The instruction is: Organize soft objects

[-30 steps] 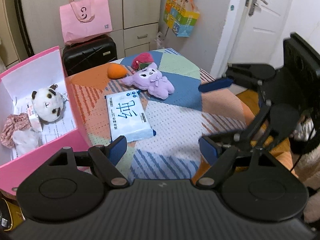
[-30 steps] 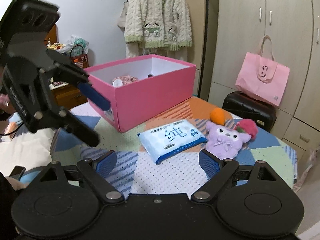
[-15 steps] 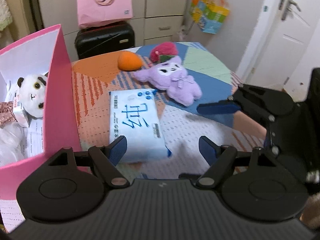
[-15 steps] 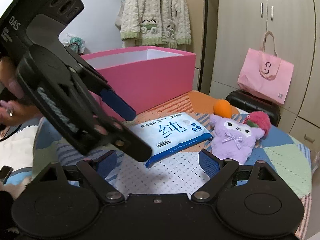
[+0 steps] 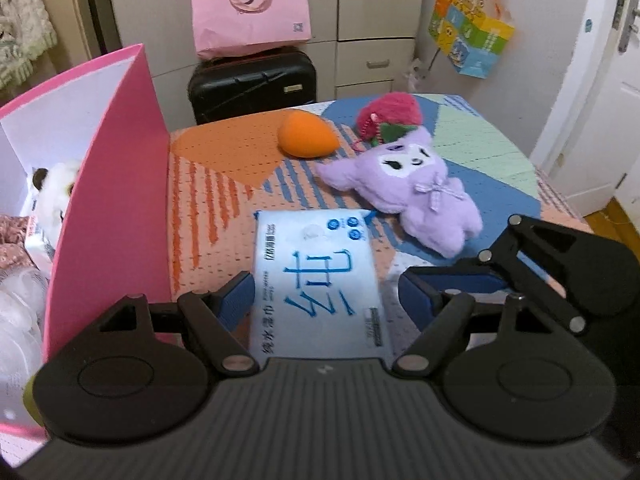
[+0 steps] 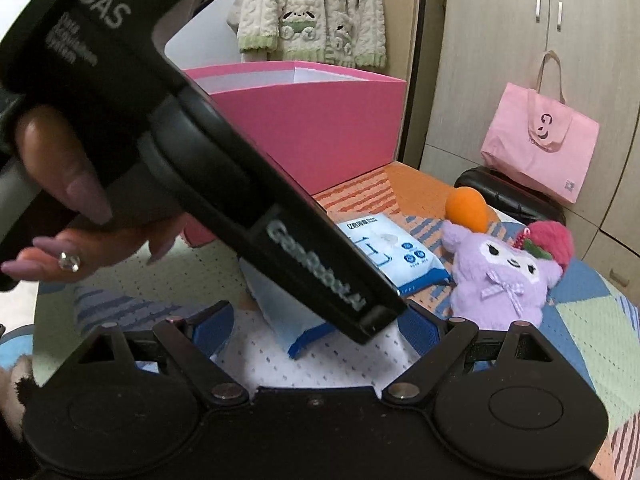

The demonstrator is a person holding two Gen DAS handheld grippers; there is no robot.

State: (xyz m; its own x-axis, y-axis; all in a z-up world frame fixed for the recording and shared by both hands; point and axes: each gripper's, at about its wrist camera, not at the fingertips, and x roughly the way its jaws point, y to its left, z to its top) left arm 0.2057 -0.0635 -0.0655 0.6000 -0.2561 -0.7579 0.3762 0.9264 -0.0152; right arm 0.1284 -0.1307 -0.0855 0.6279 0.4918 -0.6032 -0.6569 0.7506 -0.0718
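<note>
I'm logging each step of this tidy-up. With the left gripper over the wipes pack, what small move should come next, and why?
Probably lower the left gripper a little further, then close. Its fingers stand open on either side of the wipes pack, not pressing it, and the pack lies flat on the tablecloth beside the pink box.

The bed's patchwork quilted cover (image 5: 208,184) carries four things — a white-and-blue wet-wipe pack (image 5: 316,280) between the left jaws, a pink cardboard box (image 5: 120,184) left of them, and beyond them a purple plush doll (image 5: 416,188) and an orange teardrop sponge (image 5: 306,136).
</note>
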